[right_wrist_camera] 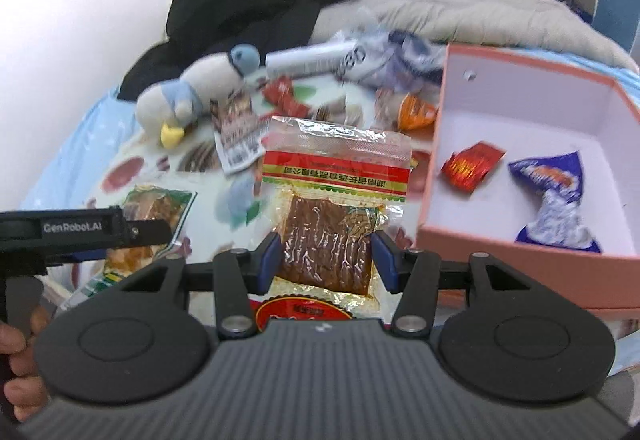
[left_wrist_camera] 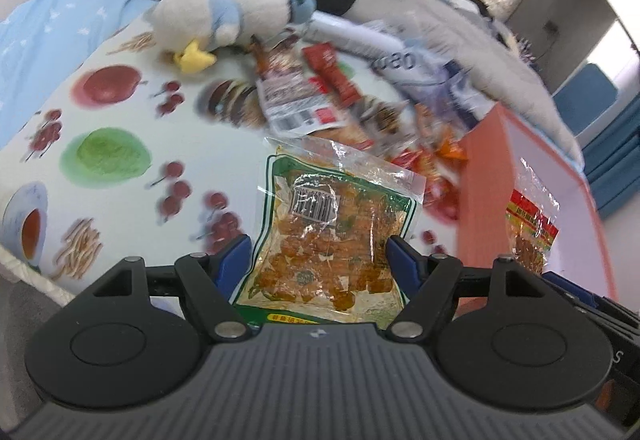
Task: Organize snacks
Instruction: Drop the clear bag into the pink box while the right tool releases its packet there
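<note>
L gripper [left_wrist_camera: 320,256] jaws clamp green-edged snack pkt [left_wrist_camera: 328,236] above printed cloth [left_wrist_camera: 120,111]. R gripper [right_wrist_camera: 325,256] jaws clamp red-banded snack pkt [right_wrist_camera: 332,199], just beside pink box [right_wrist_camera: 520,252] left wall; box holds two wrapped snacks.

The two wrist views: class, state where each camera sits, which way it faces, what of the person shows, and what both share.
Left wrist: rides the left tool, looking forward at its green-edged clear snack packet; no hand visible.
Right wrist: rides the right tool, facing its red-banded clear snack packet; fingers show lower left.
Shared: pink cardboard box, white plush penguin.
</note>
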Demonstrator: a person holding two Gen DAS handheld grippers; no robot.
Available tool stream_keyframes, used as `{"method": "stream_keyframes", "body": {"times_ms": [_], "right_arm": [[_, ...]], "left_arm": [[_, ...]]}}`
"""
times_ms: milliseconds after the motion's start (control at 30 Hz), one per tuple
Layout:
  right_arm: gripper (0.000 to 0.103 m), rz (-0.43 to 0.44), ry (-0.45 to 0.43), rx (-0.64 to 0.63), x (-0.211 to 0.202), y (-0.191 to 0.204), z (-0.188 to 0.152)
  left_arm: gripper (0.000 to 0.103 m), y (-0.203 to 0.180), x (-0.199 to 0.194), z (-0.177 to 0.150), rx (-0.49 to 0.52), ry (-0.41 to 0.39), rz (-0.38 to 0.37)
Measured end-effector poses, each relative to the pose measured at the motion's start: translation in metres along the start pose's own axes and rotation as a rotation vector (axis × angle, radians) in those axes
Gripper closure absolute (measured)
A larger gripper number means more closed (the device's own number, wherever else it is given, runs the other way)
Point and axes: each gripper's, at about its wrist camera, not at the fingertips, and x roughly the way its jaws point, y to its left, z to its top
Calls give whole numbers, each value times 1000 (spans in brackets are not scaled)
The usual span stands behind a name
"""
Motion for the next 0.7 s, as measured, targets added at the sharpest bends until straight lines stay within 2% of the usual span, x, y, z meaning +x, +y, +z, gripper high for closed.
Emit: {"method": "stream_keyframes", "body": {"times_ms": [400, 700], "right_arm": [[50, -43, -116, 48, -58, -33, 22], [50, -107, -164, 121, -85, -81, 22]], "left_arm": [[25, -76, -25, 18, 110, -37, -144], [25, -154, -11, 23, 208, -34, -229]]}}
